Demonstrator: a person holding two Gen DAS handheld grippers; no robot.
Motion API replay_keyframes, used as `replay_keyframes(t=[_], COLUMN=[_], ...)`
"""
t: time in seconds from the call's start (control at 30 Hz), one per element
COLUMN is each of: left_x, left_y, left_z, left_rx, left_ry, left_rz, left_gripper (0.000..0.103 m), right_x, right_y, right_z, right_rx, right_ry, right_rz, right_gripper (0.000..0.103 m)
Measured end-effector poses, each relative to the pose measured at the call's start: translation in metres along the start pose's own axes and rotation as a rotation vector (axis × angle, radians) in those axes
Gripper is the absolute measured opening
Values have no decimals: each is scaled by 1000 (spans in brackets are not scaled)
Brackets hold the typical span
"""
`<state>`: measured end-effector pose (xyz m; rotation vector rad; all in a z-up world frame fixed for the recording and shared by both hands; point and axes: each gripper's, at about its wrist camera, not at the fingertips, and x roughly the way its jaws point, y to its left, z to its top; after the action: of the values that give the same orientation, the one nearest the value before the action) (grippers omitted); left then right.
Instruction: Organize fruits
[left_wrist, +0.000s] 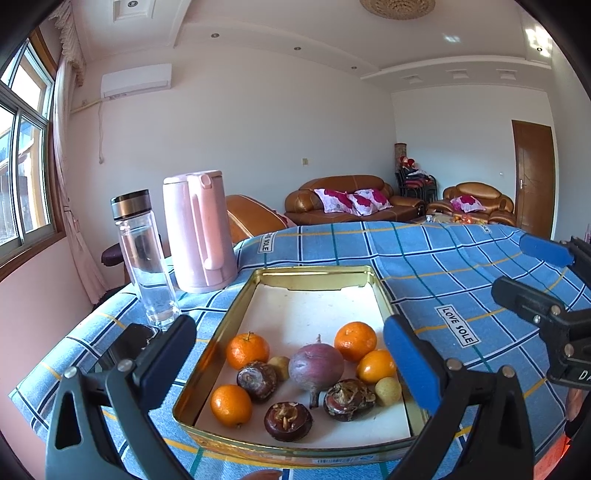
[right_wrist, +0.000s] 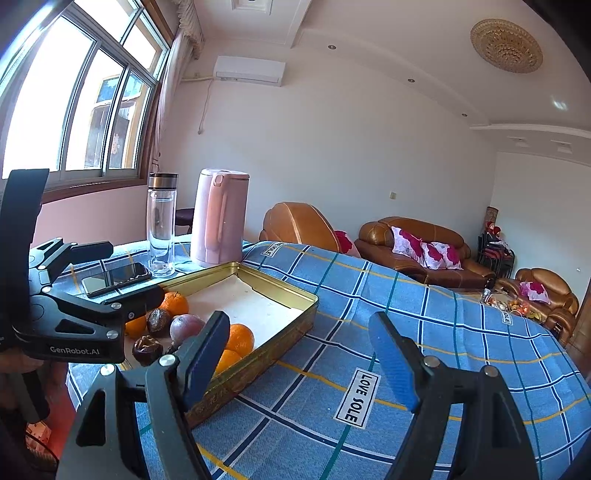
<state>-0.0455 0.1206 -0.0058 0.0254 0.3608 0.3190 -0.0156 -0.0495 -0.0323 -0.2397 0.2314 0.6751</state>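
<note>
A: What did we see from the left claw (left_wrist: 291, 354)?

B: Its jaws were spread wide, with nothing between the pads. It hung over the near end of a gold tin tray (left_wrist: 221, 332) that lay on the bench under a blue checked cloth (left_wrist: 461, 266).

A: And the fruit?

B: All of it sat in the near half of the tray; the far half was bare white. We counted four oranges: one at the left (left_wrist: 246, 350), one at the back right (left_wrist: 355, 340), one at the right (left_wrist: 376, 366) and one at the front left (left_wrist: 231, 405). A purple round fruit with a stem (left_wrist: 316, 364) lay in the middle. Three dark brown water chestnuts (left_wrist: 288, 421) were near the front, and two small yellowish fruits (left_wrist: 388, 391) sat among them.

A: What about the right claw (right_wrist: 299, 354)?

B: It was spread too, and empty. It hung over bare cloth just right of the tray, its left finger (right_wrist: 203, 358) in front of the tray's near corner.

A: Anything else on the bench?

B: A clear bottle (left_wrist: 142, 258) with a dark cap, a pink kettle (left_wrist: 201, 229) beside it, and a phone (right_wrist: 114, 278) lying flat to the left of the tray.
</note>
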Motion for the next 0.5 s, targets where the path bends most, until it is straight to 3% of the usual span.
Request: replay_keyframes(t=[0.5], left_x=[-1], left_y=[-6], left_z=[1], left_rx=[8], left_ry=[3], left_rz=[-7], left_gripper=[103], right_x=[-6], right_y=[-2], right_z=[-1], right_rx=[-1], right_ry=[-10], right_rz=[-12], right_gripper=[79])
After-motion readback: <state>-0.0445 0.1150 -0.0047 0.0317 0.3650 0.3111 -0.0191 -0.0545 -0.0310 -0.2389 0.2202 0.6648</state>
